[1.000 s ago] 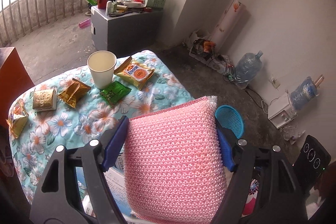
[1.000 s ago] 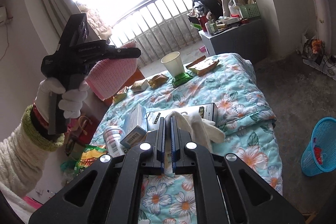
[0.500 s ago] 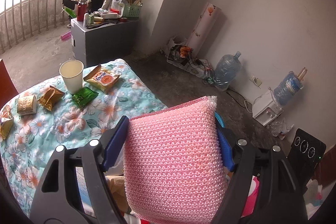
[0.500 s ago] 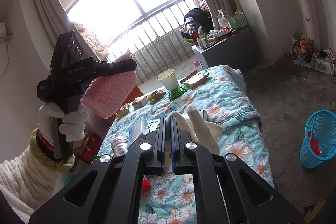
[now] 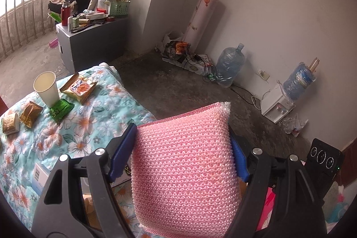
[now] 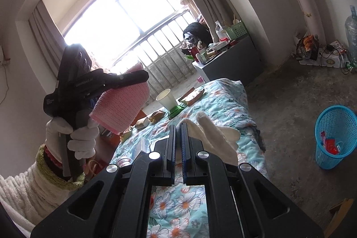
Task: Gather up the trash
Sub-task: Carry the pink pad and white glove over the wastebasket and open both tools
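Observation:
My left gripper (image 5: pixel 180 146) is shut on a pink knitted sponge pad (image 5: pixel 185 171) and holds it high above the flowered bed cover (image 5: pixel 89 126); it also shows in the right wrist view (image 6: pixel 121 104). My right gripper (image 6: pixel 178 133) is shut on a white cloth glove (image 6: pixel 214 137) above the bed. A blue trash basket (image 6: pixel 334 135) with red wrappers stands on the floor at the right. A paper cup (image 5: pixel 45 88), an orange snack packet (image 5: pixel 79 87), a green packet (image 5: pixel 61 109) and gold packets (image 5: pixel 30 114) lie on the bed.
A grey cabinet (image 5: pixel 89 44) with clutter stands near the barred window. Water bottles (image 5: pixel 228 67), a small white dispenser (image 5: pixel 276 107) and cables lie along the wall. Boxes (image 6: pixel 142 146) and a can (image 6: pixel 123 162) lie on the bed near my right gripper.
My left gripper, with the sponge, has swung to the right, away from the bed toward the floor and wall. My right gripper has lifted with the glove and tilted up.

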A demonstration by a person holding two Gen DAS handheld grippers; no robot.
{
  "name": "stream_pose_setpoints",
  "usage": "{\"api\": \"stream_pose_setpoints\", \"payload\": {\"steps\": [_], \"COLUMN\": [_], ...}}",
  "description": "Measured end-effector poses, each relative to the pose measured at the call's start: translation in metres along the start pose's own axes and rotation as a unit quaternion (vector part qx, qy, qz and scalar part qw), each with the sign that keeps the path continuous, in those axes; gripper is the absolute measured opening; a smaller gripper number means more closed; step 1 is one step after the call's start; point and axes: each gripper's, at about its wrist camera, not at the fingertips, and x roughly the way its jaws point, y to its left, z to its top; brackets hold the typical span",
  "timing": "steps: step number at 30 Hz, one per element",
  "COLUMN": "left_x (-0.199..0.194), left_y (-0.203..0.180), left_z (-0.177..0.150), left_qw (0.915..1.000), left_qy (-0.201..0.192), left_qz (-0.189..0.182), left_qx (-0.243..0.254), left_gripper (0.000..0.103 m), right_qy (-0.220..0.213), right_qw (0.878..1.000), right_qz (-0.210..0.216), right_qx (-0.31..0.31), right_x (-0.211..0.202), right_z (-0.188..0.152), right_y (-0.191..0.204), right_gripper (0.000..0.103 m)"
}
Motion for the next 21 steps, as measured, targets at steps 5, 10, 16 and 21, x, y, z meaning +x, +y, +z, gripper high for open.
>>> {"api": "stream_pose_setpoints", "payload": {"steps": [5, 10, 16, 21], "left_x": [0.028, 0.057, 0.095, 0.133], "left_y": [-0.028, -0.057, -0.085, -0.110], "left_z": [0.008, 0.013, 0.022, 0.027], "left_qw": [0.9997, 0.9988, 0.9970, 0.9944], "left_qy": [0.014, 0.023, 0.036, 0.042], "left_qz": [-0.011, -0.027, -0.050, -0.080], "left_qx": [0.019, 0.034, 0.048, 0.054], "left_gripper": [0.072, 0.072, 0.072, 0.072], "right_qy": [-0.018, -0.038, -0.061, -0.072], "right_qw": [1.000, 0.998, 0.996, 0.993], "right_qz": [-0.009, -0.024, -0.047, -0.070], "right_qx": [0.016, 0.033, 0.054, 0.063], "right_x": [-0.015, -0.033, -0.051, -0.065], "right_z": [0.002, 0.007, 0.013, 0.022], "right_y": [-0.022, -0.046, -0.076, -0.102], "right_gripper": [0.005, 0.005, 0.005, 0.005]}}
